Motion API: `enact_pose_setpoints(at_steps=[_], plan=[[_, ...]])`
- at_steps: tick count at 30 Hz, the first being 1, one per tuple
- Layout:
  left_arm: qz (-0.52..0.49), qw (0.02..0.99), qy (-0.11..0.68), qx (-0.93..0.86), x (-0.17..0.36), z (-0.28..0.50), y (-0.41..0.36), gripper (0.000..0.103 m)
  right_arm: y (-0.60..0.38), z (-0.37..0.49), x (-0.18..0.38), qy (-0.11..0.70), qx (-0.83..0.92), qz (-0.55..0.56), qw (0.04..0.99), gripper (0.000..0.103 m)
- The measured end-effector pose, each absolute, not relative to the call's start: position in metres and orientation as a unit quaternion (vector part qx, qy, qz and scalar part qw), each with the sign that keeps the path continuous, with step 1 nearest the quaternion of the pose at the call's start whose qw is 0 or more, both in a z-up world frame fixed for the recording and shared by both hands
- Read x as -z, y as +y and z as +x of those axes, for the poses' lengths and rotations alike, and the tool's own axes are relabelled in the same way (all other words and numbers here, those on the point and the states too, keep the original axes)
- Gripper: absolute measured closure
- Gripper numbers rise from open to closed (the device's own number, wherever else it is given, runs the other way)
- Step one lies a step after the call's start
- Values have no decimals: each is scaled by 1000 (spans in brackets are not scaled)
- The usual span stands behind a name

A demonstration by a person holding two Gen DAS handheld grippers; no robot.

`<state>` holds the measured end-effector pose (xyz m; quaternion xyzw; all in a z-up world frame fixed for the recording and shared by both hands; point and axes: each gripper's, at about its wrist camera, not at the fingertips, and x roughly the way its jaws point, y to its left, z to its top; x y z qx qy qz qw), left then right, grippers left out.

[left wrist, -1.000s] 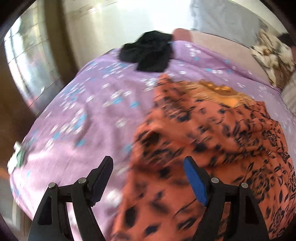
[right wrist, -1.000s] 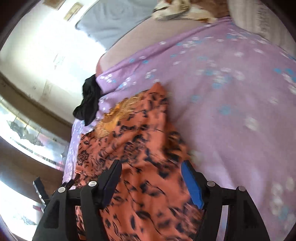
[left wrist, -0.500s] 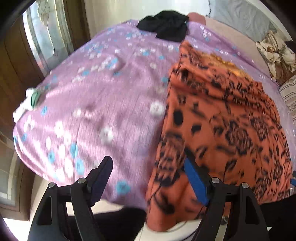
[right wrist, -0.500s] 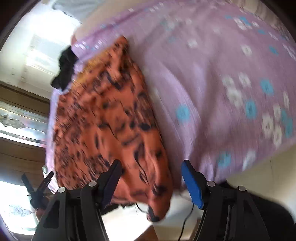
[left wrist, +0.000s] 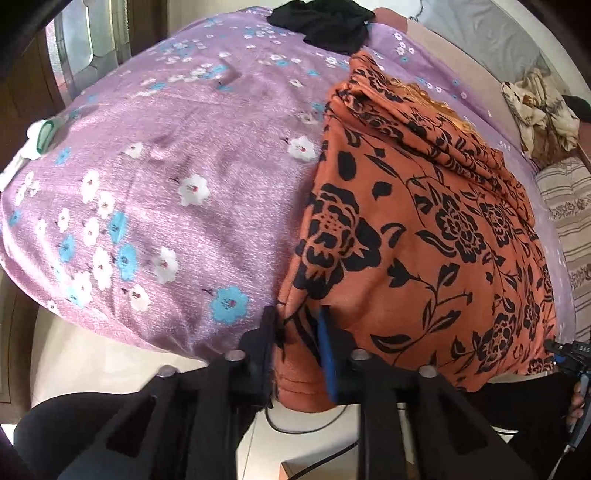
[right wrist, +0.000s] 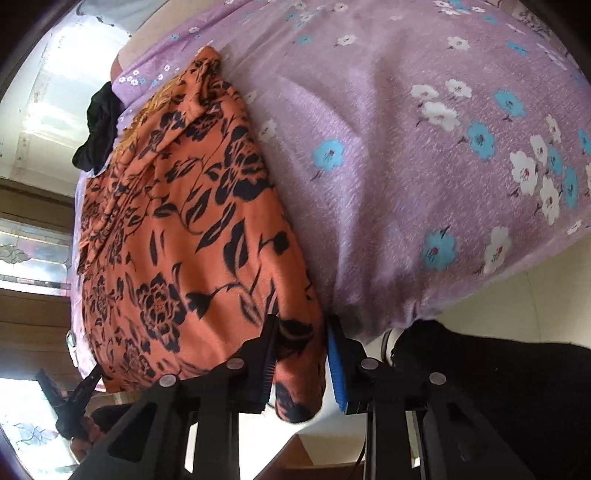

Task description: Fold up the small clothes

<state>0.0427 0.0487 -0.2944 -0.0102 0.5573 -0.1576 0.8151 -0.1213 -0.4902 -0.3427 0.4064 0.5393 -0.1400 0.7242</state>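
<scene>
An orange garment with a black flower print [left wrist: 424, 229] lies spread on the purple flowered bedspread [left wrist: 177, 155], and its near hem hangs over the bed's edge. My left gripper [left wrist: 295, 332] is closing its jaws on the hem's left corner, with cloth filling the gap between the pads. In the right wrist view the same garment [right wrist: 177, 229] fills the left half. There my right gripper [right wrist: 301, 350] is closing its jaws on the hem's right corner, which bulges out below the pads.
A black garment [left wrist: 325, 22] lies at the bed's far edge. A crumpled patterned cloth [left wrist: 539, 107] and striped bedding [left wrist: 569, 221] sit at the right. A white and green object [left wrist: 40, 136] rests on the left edge. The person's dark trousers [right wrist: 498, 387] and a floor cable [left wrist: 306, 424] are below.
Both grippers came down and back to the bed's near edge. Their jaws, wide apart before, have narrowed onto the two corners of the orange garment's hanging hem.
</scene>
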Motion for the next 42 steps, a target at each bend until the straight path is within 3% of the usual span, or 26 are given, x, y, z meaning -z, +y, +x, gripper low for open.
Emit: enact_pose_setpoints(at_steps=[2, 5, 7, 9, 10, 13, 30, 42], plan=[[-17, 800, 580, 149, 301, 50, 51, 18, -482, -118, 346, 562, 136, 392, 716, 75], [-40, 790, 593, 151, 308, 49, 55, 19, -474, -116, 349, 568, 140, 381, 716, 73], [-26, 794, 589, 149, 308, 48, 53, 47, -469, -115, 347, 565, 141, 363, 728, 76], [-26, 792, 588, 161, 307, 47, 51, 80, -467, -117, 343, 562, 139, 357, 734, 90], [-23, 793, 586, 166, 304, 46, 49, 86, -464, -117, 339, 560, 138, 347, 739, 95], [-6, 793, 585, 172, 297, 48, 40, 96, -459, -112, 322, 555, 121, 336, 751, 96], [-124, 788, 498, 340, 179, 116, 22, 97, -504, -75, 231, 412, 4, 439, 799, 96], [-143, 793, 507, 305, 187, 245, -20, 97, -583, 35, 230, 363, 37, 470, 804, 96]])
